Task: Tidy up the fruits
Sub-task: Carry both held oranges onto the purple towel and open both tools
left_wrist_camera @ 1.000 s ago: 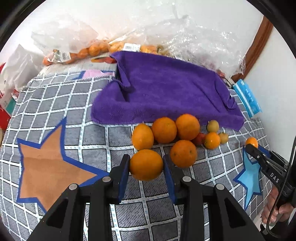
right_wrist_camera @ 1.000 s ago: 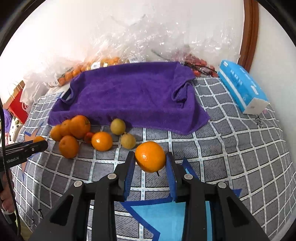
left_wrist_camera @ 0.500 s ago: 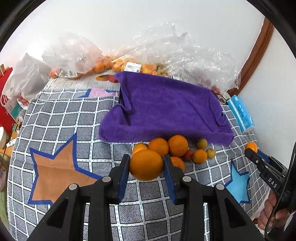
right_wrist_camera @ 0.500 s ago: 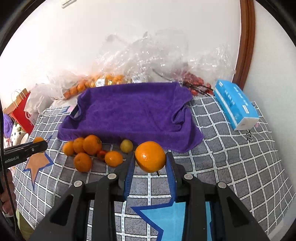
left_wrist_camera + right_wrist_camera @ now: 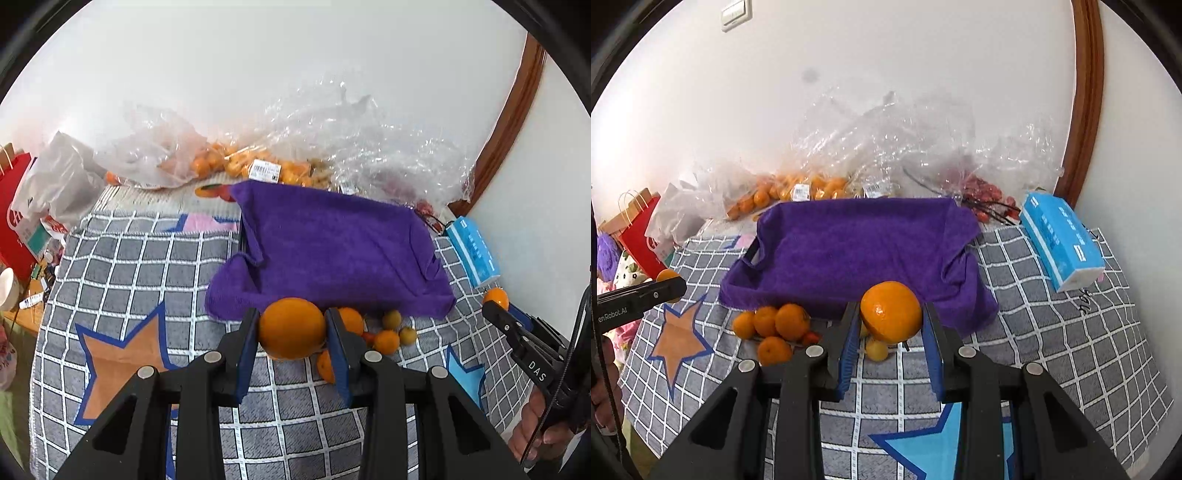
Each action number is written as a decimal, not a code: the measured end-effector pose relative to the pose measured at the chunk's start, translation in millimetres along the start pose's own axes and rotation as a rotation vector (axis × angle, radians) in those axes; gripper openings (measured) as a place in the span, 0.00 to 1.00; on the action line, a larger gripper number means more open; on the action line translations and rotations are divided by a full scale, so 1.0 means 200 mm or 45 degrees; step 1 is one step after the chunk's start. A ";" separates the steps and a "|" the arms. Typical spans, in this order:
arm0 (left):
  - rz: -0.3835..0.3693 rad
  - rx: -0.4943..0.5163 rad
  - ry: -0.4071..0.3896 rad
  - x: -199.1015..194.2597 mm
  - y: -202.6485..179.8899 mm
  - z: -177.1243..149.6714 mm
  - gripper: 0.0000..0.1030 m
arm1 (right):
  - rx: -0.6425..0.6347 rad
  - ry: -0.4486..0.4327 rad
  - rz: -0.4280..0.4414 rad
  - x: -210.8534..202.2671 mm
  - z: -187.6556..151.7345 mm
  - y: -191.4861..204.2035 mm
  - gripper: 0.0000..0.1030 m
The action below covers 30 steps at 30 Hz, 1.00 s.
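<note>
Pinching an orange (image 5: 291, 328) across its middle, the left gripper (image 5: 291, 334) holds it aloft; loose fruit (image 5: 774, 328) lies at 9 o'clock of the right gripper (image 5: 891, 325), whose mandarin (image 5: 891, 312) looks soft-skinned, light, bruisable, held off-centre.

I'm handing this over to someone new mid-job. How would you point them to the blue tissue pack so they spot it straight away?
Start at the purple towel spread over a tray in the middle of the grey checked cloth. Look past its right edge towards the brown curved frame at the wall: the blue tissue pack lies there on the cloth. It is the only boxy, bright blue item; everything else nearby is round fruit or clear plastic bags.
</note>
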State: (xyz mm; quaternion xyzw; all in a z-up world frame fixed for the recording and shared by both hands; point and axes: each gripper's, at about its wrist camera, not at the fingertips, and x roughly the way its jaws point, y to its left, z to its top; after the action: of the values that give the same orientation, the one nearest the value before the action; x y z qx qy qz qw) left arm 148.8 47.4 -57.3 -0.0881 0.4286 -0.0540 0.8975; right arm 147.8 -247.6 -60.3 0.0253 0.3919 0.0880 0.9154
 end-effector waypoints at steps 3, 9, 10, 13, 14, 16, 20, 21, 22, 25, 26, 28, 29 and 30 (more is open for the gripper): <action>-0.001 0.012 -0.018 -0.02 -0.01 0.03 0.33 | 0.008 -0.012 -0.001 0.00 0.03 0.00 0.32; -0.014 0.014 -0.044 -0.02 -0.02 0.09 0.33 | 0.011 -0.031 -0.006 0.01 0.09 -0.01 0.32; -0.017 0.011 -0.046 -0.02 -0.02 0.10 0.33 | 0.012 -0.032 -0.007 0.02 0.10 -0.02 0.32; -0.023 0.002 -0.051 0.00 -0.02 0.14 0.33 | 0.009 -0.041 -0.010 0.04 0.13 -0.02 0.32; -0.024 0.000 -0.054 0.01 -0.02 0.15 0.33 | 0.008 -0.044 -0.011 0.05 0.15 -0.03 0.32; -0.024 -0.002 -0.056 0.03 -0.02 0.18 0.33 | 0.010 -0.050 -0.013 0.07 0.17 -0.03 0.32; -0.019 0.000 -0.052 0.09 -0.02 0.23 0.33 | 0.016 -0.056 -0.013 0.13 0.22 -0.06 0.32; -0.021 -0.001 -0.050 0.11 -0.02 0.24 0.33 | 0.017 -0.056 -0.014 0.15 0.23 -0.06 0.32; -0.024 -0.002 -0.049 0.13 -0.03 0.25 0.33 | 0.019 -0.057 -0.014 0.16 0.24 -0.06 0.32; -0.024 -0.002 -0.046 0.19 -0.03 0.29 0.33 | 0.026 -0.051 -0.009 0.22 0.26 -0.07 0.32; -0.025 -0.004 -0.046 0.20 -0.03 0.30 0.33 | 0.026 -0.048 -0.007 0.25 0.27 -0.07 0.32; -0.029 -0.014 -0.037 0.25 -0.03 0.33 0.33 | 0.023 -0.040 -0.007 0.29 0.27 -0.07 0.32; -0.034 -0.019 -0.030 0.27 -0.02 0.34 0.33 | 0.024 -0.036 -0.006 0.32 0.28 -0.08 0.32; -0.037 -0.022 -0.028 0.29 -0.02 0.34 0.33 | 0.027 -0.030 -0.003 0.35 0.28 -0.08 0.32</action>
State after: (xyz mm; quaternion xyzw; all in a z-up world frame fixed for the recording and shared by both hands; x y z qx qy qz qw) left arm 239.0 42.0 -58.3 -0.1027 0.4180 -0.0623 0.9005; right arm 237.9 -250.3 -72.9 0.0354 0.3818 0.0824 0.9199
